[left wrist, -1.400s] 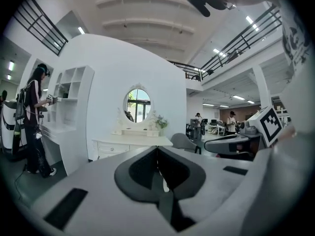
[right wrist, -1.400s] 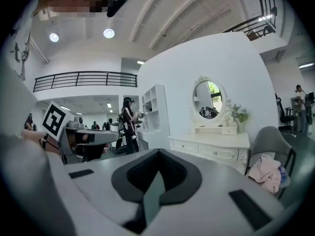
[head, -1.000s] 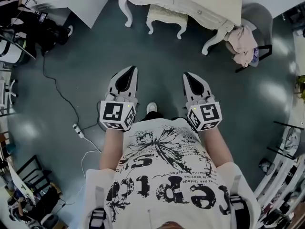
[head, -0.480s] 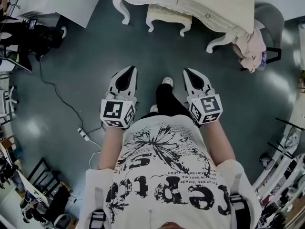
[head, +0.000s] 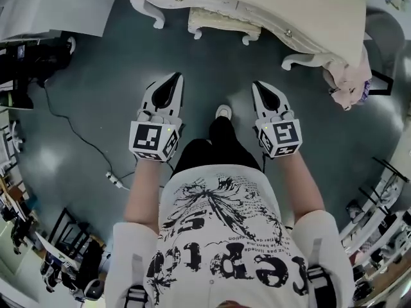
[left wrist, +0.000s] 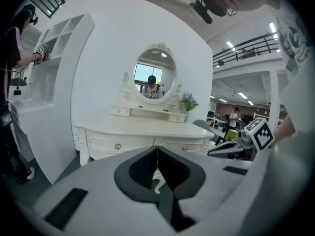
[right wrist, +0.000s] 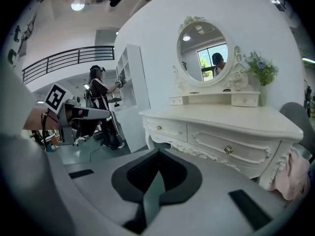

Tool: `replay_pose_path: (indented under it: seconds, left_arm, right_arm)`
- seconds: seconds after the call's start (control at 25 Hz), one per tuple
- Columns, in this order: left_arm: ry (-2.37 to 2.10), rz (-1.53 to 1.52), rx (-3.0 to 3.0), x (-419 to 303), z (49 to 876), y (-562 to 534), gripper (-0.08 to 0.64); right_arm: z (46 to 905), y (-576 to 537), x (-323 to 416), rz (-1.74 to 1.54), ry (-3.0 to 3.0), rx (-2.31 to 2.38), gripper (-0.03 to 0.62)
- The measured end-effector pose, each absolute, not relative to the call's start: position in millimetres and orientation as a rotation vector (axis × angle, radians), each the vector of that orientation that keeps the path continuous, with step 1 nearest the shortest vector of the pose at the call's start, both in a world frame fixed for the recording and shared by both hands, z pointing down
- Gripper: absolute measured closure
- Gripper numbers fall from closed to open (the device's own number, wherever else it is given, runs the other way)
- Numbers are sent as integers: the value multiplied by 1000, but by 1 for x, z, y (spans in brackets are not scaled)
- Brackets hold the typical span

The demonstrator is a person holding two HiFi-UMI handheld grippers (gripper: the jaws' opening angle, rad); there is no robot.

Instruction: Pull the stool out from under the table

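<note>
Approach step: left gripper [head: 174, 79] and right gripper [head: 258, 85], pressed together and empty, must next reach the top-centre stool [head: 218, 23] under the table [head: 308, 18].

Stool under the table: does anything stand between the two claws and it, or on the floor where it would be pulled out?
Nothing visible does. Bare floor lies between the stool, tucked under the table, and the shut left claw and right claw. The cable lies off to the left, clear of that path.

tongs [left wrist: 157, 149]: closed, empty | table [left wrist: 147, 129]: ahead | stool [left wrist: 156, 185]: leg, perhaps
</note>
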State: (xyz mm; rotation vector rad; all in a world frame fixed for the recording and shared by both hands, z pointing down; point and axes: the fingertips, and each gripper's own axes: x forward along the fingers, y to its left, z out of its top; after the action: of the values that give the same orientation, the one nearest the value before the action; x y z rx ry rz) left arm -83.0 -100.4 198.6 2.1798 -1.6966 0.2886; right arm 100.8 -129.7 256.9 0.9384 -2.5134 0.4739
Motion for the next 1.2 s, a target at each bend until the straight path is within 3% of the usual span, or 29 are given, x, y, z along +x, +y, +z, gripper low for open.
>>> replay_pose_path:
  seconds: [0.68, 1.0, 1.04, 1.12, 1.2]
  left_arm:
    - [-1495, 363, 2160, -105, 455, -184, 540]
    - [-1464, 358, 2226, -107, 564, -200, 540]
    - [-1470, 355, 2232, -107, 574, -200, 539]
    - [-1478, 343, 2247, -104, 595, -202, 540]
    - [-1480, 317, 2257, -99, 613, -206, 540]
  right_arm:
    - [513, -217, 96, 631, -2301, 1214, 580]
    - [645, -253, 105, 549, -2227, 1351, 577]
    - [657, -261, 108, 528, -2222, 1379, 569]
    - [678, -279, 113, 494, -2227, 1429, 416]
    - [695, -297, 120, 465, -2223, 1471, 377]
